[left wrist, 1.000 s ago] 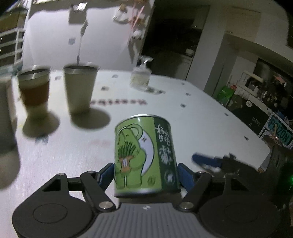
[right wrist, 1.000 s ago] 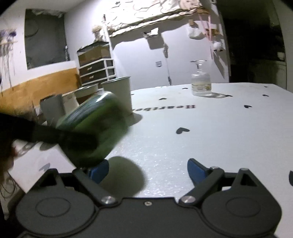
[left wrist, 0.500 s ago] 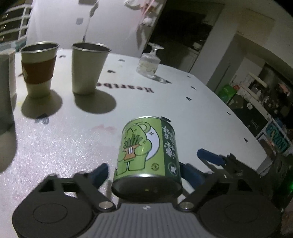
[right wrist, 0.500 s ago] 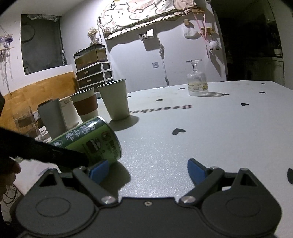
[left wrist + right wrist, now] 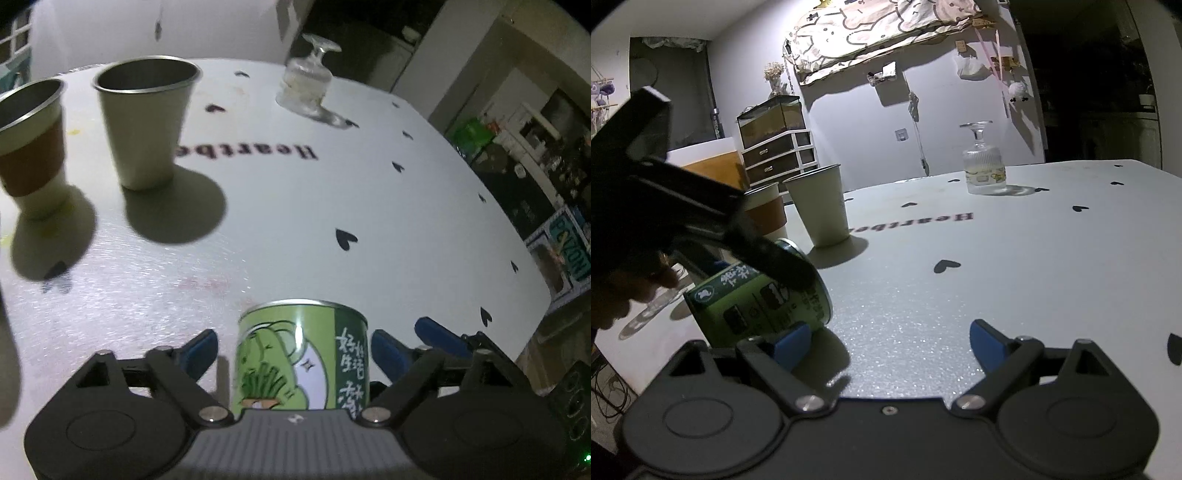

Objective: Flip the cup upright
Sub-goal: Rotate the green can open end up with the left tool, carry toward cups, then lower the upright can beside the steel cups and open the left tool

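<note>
Green cup (image 5: 303,354) sits between the blue pads of the left tool (image 5: 295,349), low over the white surface (image 5: 332,192), near the near edge. Pads stand spread either side of it with a visible gap on the left side; the right pad is just beside the wall, contact unclear. So the left tool is spread, not pinching. Likely reason: the cup looks like it is being set down and let go, so the pads sit wide.

In the right wrist view the cup (image 5: 757,302) looks tilted, leaning on its lower edge with a shadow under it; whether its base is flat on the surface cannot be told. The left tool's dark body crosses over its top there. Right tool (image 5: 886,341) is spread with nothing between its pads, parked low just beside the cup, probably as a backstop or waiting.

Cup look: short, wide metal cylinder, bright green wrap with a cartoon frog-like figure, dark green side panel with white characters, silver rim on top. Which end is open cannot be told.

Toward the far left corner: steel cup (image 5: 146,122) and sleeved cup (image 5: 29,144), both upright. An inverted glass (image 5: 308,83) stands near the far edge, well apart.
</note>
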`<state>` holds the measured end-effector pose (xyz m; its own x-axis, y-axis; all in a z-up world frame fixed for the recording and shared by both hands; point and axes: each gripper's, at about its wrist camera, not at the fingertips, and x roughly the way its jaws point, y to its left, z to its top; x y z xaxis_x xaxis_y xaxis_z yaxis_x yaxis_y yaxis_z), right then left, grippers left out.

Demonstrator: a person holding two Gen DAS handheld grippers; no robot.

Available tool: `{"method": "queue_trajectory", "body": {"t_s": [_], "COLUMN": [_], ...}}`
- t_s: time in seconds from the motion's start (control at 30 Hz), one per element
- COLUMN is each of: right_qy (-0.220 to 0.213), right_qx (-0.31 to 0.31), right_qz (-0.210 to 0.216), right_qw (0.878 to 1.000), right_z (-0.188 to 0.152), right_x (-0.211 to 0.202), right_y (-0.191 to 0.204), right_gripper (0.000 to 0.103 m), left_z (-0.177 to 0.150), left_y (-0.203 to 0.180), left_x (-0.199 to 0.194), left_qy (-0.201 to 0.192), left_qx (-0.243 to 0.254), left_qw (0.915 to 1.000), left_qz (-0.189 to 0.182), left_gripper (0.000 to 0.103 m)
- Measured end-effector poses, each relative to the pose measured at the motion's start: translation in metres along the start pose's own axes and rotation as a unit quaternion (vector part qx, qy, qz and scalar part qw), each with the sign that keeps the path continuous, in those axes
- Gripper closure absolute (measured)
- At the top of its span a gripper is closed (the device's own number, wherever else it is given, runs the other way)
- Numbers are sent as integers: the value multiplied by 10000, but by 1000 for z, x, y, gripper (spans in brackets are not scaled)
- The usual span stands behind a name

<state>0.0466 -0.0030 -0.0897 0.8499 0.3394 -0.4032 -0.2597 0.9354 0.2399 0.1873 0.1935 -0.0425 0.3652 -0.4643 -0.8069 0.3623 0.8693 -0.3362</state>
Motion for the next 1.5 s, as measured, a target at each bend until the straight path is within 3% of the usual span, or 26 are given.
{"method": "queue_trajectory", "body": {"t_s": [0.07, 0.17, 0.33, 0.5, 0.6, 0.77, 0.83, 1.13, 1.27, 1.37, 1.5], "right_qy": [-3, -11, -11, 11, 33, 63, 70, 80, 80, 78, -27], "right_qx": [4, 22, 14, -4, -48, -99, -100, -109, -111, -131, -287], "right_qz": [19, 46, 23, 6, 23, 28, 41, 28, 17, 5, -44], "right_qw": [10000, 10000, 10000, 10000, 10000, 9999, 9999, 9999, 9999, 9999, 9996], "right_z": [0, 0, 0, 0, 0, 0, 1, 1, 1, 2, 8], "right_x": [0, -1, 0, 1, 3, 4, 4, 3, 4, 3, 1], "right_y": [-1, -2, -2, 1, 4, 6, 6, 7, 8, 8, 13], "right_gripper": [9, 9, 9, 9, 9, 9, 9, 9, 9, 9, 9], "left_z": [-1, -7, -19, -21, -18, -11, -8, 1, 1, -3, -11], "left_y": [-2, -4, 3, 24, 38, 54, 58, 66, 65, 65, 58], "left_x": [5, 0, -28, -51, -57, -56, -52, -40, -39, -37, -44], "left_qy": [68, -16, -567, -1127, -1504, -2351, -2512, -2409, -2377, -2386, -2509], "left_qx": [39, 71, 119, -37, -191, -494, -555, -613, -566, -557, -513], "left_qw": [10000, 10000, 9977, 9900, 9801, 9458, 9378, 9265, 9256, 9236, 9220], "left_qz": [-35, 4, 357, 853, 1278, 2184, 2331, 2825, 2891, 2947, 2904], "left_gripper": [27, 29, 29, 29, 29, 29, 29, 29, 28, 11, 8]}}
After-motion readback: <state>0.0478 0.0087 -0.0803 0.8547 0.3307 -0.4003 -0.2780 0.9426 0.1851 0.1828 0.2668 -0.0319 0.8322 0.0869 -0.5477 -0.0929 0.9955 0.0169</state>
